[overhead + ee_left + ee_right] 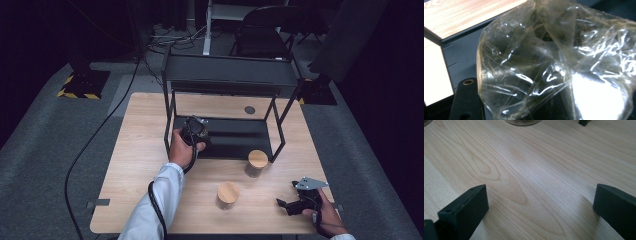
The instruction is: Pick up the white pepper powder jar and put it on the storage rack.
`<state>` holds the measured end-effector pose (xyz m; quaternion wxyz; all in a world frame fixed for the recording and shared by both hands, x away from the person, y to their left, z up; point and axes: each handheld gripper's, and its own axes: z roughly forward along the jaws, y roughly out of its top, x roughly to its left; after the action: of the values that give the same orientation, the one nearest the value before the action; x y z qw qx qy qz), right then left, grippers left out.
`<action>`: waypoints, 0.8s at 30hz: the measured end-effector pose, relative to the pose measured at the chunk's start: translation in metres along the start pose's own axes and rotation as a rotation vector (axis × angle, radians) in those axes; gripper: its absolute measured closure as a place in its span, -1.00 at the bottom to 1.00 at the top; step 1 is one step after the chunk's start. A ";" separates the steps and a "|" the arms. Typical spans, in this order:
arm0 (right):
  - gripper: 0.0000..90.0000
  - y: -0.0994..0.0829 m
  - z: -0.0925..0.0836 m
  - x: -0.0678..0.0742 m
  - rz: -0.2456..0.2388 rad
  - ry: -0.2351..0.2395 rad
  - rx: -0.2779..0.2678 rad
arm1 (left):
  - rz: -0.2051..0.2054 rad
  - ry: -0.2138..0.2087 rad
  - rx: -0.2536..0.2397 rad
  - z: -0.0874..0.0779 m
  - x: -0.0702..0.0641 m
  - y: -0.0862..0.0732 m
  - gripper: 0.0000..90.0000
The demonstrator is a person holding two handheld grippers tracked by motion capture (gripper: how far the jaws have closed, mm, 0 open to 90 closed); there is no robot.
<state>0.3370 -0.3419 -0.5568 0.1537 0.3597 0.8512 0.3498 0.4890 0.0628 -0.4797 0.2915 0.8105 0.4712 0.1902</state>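
High view: left gripper (pixel 196 131) is sitting centre-left of the frame, held at the front left corner of the black two-tier rack (pixel 230 75). It is holding a crumpled clear plastic bag (pixel 196 125) over the rack's lower shelf (pixel 240 137). In the left gripper view the bag (pixel 554 65) is bulging across nearly the whole frame, right in front of the camera, with something dark showing blurred through it at upper centre. The jaws are closed in on the plastic, clamping it. One black jaw is showing at lower left, beside the bag.

Rack's left front post is standing just beside the left hand (pixel 181 149); the upper shelf is overhanging the lower one, further up the frame.

Right gripper (pixel 295 202) is resting low at lower right of the high view, near the table's (pixel 140 165) front edge, well apart from the rack. In the right gripper view its jaws are standing wide apart at lower left and lower right, with bare wood grain between them and nothing held.

Two wood-lidded jars are standing on the table: one jar (pixel 257 162) just in front of the rack's right front leg, the nearer jar (pixel 228 195) lower centre, between the two hands. A small dark disc (pixel 249 110) is lying on the table behind the rack.
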 end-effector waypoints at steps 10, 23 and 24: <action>-1.00 0.000 0.000 0.000 0.001 0.000 0.000 | -0.006 0.004 0.008 0.010 0.000 0.001 -0.33; -1.00 0.000 0.000 0.000 0.001 0.000 0.000 | -0.019 -0.011 0.007 0.012 0.002 0.002 -0.33; -1.00 0.000 0.000 0.000 0.000 0.000 -0.001 | -0.019 -0.013 0.008 0.012 0.002 0.002 -0.33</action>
<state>0.3372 -0.3417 -0.5568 0.1539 0.3599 0.8511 0.3500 0.4980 0.0604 -0.4876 0.2932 0.8082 0.4779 0.1803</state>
